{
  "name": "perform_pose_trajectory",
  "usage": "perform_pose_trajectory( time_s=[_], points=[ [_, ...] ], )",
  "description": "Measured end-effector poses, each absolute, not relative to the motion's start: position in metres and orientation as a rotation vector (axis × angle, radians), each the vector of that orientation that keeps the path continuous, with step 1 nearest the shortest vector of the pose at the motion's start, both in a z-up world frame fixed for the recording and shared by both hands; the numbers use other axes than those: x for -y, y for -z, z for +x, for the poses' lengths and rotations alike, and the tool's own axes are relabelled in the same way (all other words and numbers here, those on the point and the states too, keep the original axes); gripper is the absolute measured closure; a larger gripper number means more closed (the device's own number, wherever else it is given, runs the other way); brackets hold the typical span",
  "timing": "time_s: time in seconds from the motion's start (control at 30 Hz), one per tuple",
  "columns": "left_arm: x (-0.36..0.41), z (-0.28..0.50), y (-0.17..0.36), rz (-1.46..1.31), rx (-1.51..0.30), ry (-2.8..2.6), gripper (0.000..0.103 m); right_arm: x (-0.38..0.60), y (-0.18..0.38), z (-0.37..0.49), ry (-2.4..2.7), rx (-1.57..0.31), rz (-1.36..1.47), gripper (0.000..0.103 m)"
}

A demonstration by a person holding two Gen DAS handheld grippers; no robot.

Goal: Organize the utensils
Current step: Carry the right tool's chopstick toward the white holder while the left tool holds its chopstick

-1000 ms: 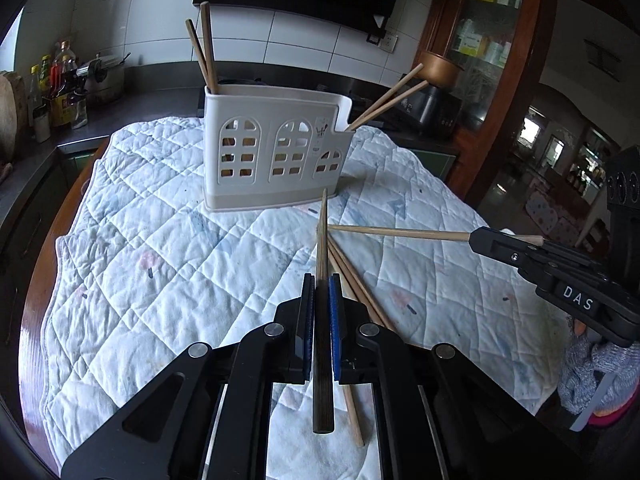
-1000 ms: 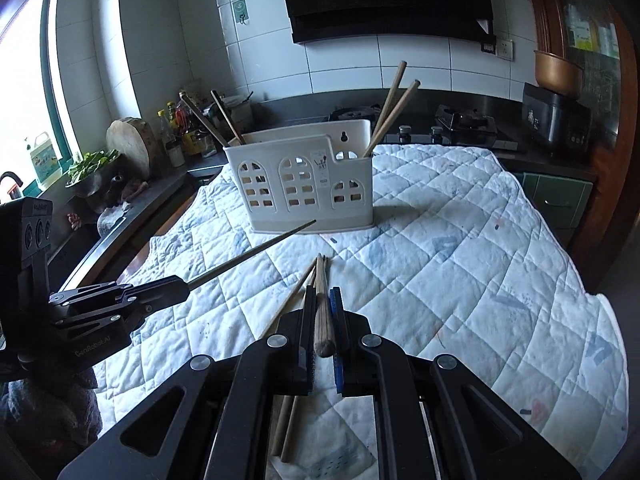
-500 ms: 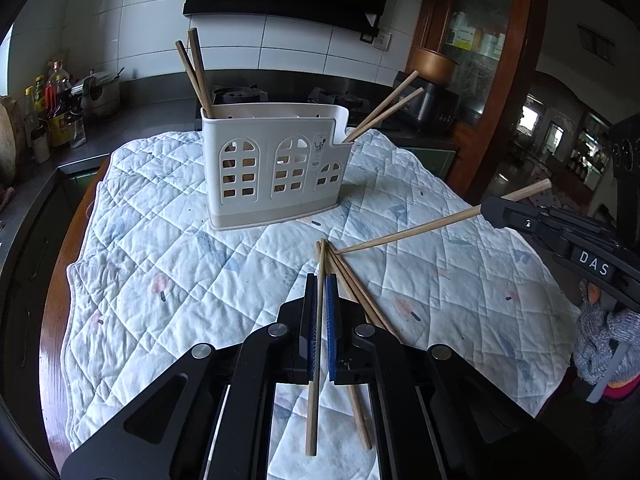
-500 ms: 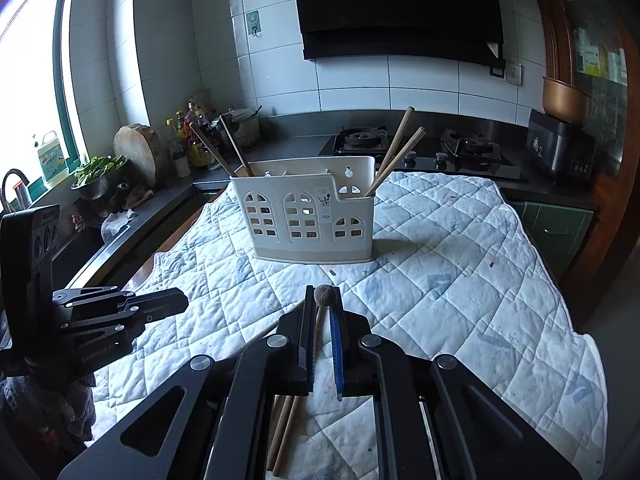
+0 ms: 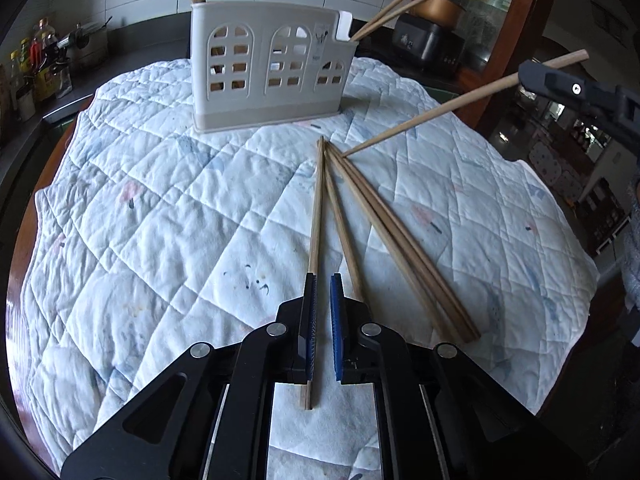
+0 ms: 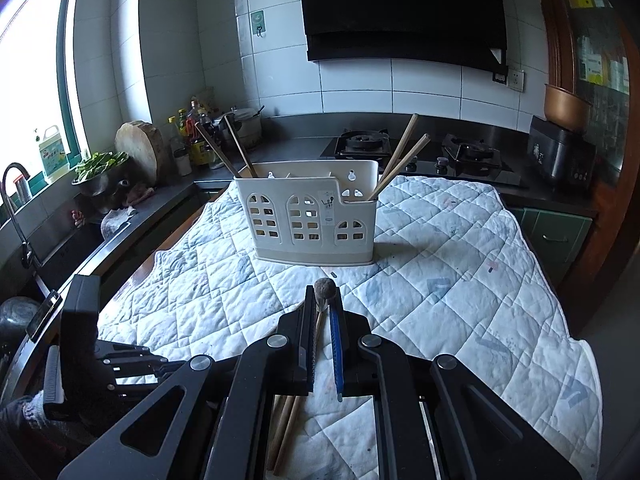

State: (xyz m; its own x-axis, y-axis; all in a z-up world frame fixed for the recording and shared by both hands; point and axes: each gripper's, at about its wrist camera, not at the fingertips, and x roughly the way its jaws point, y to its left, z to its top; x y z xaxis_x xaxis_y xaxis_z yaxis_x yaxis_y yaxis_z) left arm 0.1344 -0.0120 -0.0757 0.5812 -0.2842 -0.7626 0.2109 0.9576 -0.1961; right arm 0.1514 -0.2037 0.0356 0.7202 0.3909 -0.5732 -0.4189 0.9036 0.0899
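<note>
A loose fan of chopsticks (image 5: pixel 384 236) is spread on the quilted white cloth (image 5: pixel 160 220), their tips gathered near the front of the cream utensil holder (image 5: pixel 272 68), which is stood upright farther back on the cloth. Two pairs of chopsticks are seen leaning out of the holder, one at its left end and one at its right.

One chopstick (image 5: pixel 316 216) is laid between the fingers of the left gripper (image 5: pixel 322 288); the fingers are set narrowly apart, the stick lying against the left pad with a gap at the right, so no firm grip is shown. Another chopstick (image 5: pixel 460 100) is clamped in the right gripper (image 5: pixel 532 76) and is slanted down, its tip brought close to the fan's gathered tips. In the right wrist view its butt end (image 6: pixel 325 289) is seen held between the closed-in pads.

The cloth is draped over a wooden table (image 5: pixel 56 156). Behind it, a dark counter with a gas hob (image 6: pixel 416 148), bottles (image 6: pixel 192 128), a round chopping block (image 6: pixel 140 148) and white tiled walls under a black hood (image 6: pixel 404 8) are seen; a window (image 6: pixel 32 52) is found at the left.
</note>
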Motion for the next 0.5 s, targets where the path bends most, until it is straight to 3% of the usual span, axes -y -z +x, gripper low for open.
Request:
perform_pose_trajectory(
  time_s=[0.5],
  points=[
    [0.013,0.140,0.095,-0.053,-0.942,0.264,0.094,0.203,-0.030,0.153,-0.445,-0.637,-0.050,0.096]
  ],
)
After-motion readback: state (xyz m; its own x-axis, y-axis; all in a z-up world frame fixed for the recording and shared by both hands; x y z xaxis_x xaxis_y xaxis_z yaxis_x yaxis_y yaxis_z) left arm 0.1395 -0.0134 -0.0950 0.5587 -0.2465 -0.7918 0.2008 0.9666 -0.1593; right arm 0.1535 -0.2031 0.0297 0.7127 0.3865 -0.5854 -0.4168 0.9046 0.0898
